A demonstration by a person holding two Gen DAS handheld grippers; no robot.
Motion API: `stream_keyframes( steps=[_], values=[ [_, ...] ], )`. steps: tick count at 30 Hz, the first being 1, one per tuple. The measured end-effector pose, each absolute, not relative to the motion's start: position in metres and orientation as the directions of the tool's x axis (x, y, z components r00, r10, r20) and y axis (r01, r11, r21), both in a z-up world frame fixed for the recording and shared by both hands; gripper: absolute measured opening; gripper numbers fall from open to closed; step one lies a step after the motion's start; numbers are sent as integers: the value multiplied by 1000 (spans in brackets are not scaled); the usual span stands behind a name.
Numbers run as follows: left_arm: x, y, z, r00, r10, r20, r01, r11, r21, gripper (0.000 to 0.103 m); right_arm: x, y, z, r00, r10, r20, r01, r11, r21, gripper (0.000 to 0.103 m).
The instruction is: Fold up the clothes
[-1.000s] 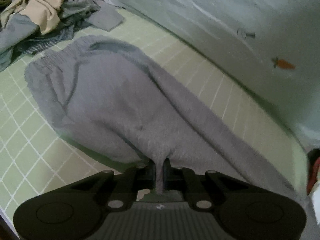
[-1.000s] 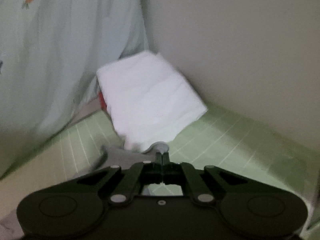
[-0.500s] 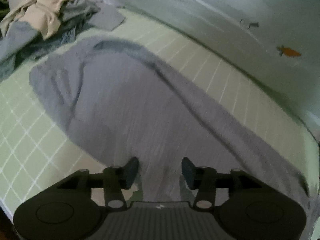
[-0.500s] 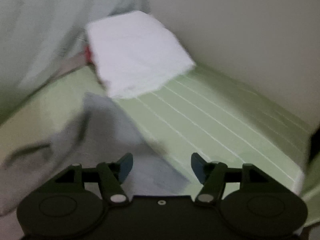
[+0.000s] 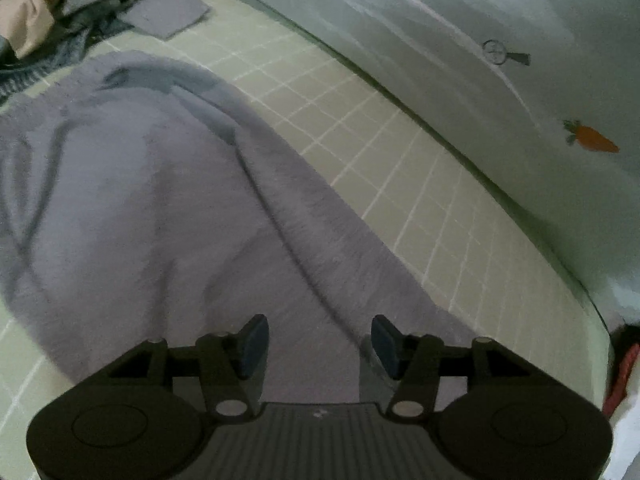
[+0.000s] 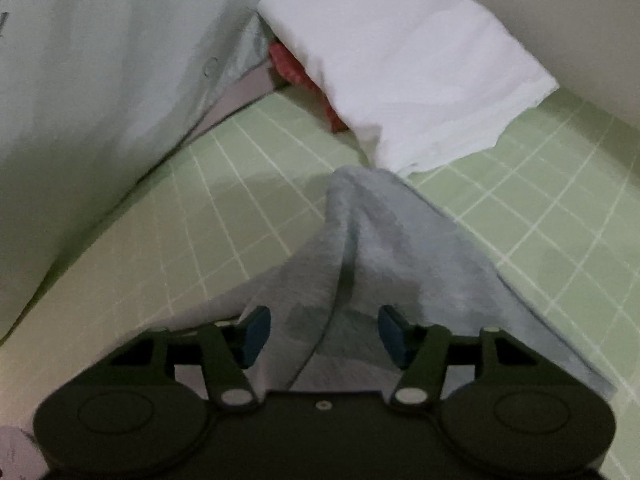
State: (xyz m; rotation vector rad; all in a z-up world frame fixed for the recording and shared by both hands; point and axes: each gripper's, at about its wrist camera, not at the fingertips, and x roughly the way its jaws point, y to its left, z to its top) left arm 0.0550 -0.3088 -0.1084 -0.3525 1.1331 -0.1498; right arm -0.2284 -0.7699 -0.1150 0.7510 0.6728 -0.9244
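Note:
Grey sweatpants [image 5: 152, 200] lie spread on the green checked sheet [image 5: 400, 184], waistband at the far left, legs running toward the lower right. My left gripper [image 5: 316, 340] is open and empty just above the cloth. In the right wrist view the pants' leg end [image 6: 380, 248] lies bunched in a ridge on the sheet. My right gripper [image 6: 324, 336] is open over it, holding nothing.
A pile of unfolded clothes [image 5: 68, 4] sits at the far left. A folded white cloth [image 6: 404, 76] rests on something red [image 6: 296, 72] in the corner. A pale curtain with a carrot print [image 5: 592, 140] hangs along the bed's far edge.
Both grippers were shut on the grey pants a second ago and have opened. The cloth has dropped flat onto the sheet, and both grippers have drawn back slightly.

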Motion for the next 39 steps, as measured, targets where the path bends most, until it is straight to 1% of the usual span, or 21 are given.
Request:
stream_keyframes(
  steps=[4,5,6,7,8,9,10,13,17,19,20,21,22,23,24,25,27,29,32,35,39],
  values=[
    [75,-320,-114,420,-296,-858,-70,932,-356,58,-225,-778,-122,419,-428,-800,889,374,266,51],
    [79,-322,-114,421,-295,-858,-76,931,-357,56,-223,-779,-122,414,-431,-802,890,377,256,38],
    [83,-323,-115,421,-295,-858,-86,928,-362,51,-221,-780,-121,410,-425,-807,887,390,246,26],
    [88,-324,-116,419,-294,-859,-97,926,-365,41,-220,-781,-120,407,-418,-812,884,403,235,0],
    [92,-325,-117,416,-293,-861,-105,925,-365,6,-218,-782,-117,415,-415,-810,878,418,235,1],
    [97,-326,-118,411,-286,-865,-113,926,-360,0,-216,-783,-115,423,-411,-808,871,432,236,1],
    [101,-327,-118,415,-277,-866,-123,927,-356,0,-214,-784,-112,429,-409,-806,864,447,233,1],
    [112,-327,-108,473,-301,-828,-137,903,-407,0,-209,-795,-99,462,-417,-783,853,449,265,1],
    [128,-323,-91,581,-345,-737,-137,851,-507,0,-220,-824,-89,543,-456,-705,839,288,461,0],
    [133,-323,-89,602,-323,-730,-161,847,-507,1,-226,-836,-91,563,-474,-677,818,200,540,1],
    [134,-323,-89,610,-311,-729,-173,845,-506,8,-223,-834,-91,552,-488,-676,827,215,520,1],
    [136,-323,-88,617,-300,-728,-184,844,-504,27,-220,-833,-91,540,-502,-675,837,231,497,4],
    [137,-323,-88,615,-300,-729,-182,846,-501,39,-218,-831,-90,528,-517,-674,846,247,473,16],
    [134,-324,-88,605,-308,-734,-161,855,-492,59,-217,-827,-90,509,-519,-687,860,267,435,44],
    [130,-325,-87,599,-311,-738,-141,866,-479,69,-216,-822,-89,489,-521,-699,872,288,396,55],
    [125,-326,-87,590,-306,-747,-117,883,-454,70,-215,-817,-88,469,-524,-711,883,308,355,63],
    [109,-329,-86,561,-276,-781,-62,926,-372,74,-221,-802,-88,438,-537,-721,894,343,287,63],
    [88,-327,-89,540,-239,-807,-25,954,-299,75,-233,-788,-91,390,-553,-736,909,357,215,68],
    [53,-320,-94,514,-184,-838,14,978,-207,76,-255,-766,-96,318,-579,-751,925,362,112,71],
    [19,-307,-100,481,-162,-862,11,984,-178,77,-280,-748,-104,246,-604,-758,943,331,42,77],
    [-15,-290,-102,451,-159,-878,-8,983,-183,77,-309,-737,-117,150,-614,-775,967,253,-13,79]
  ],
)
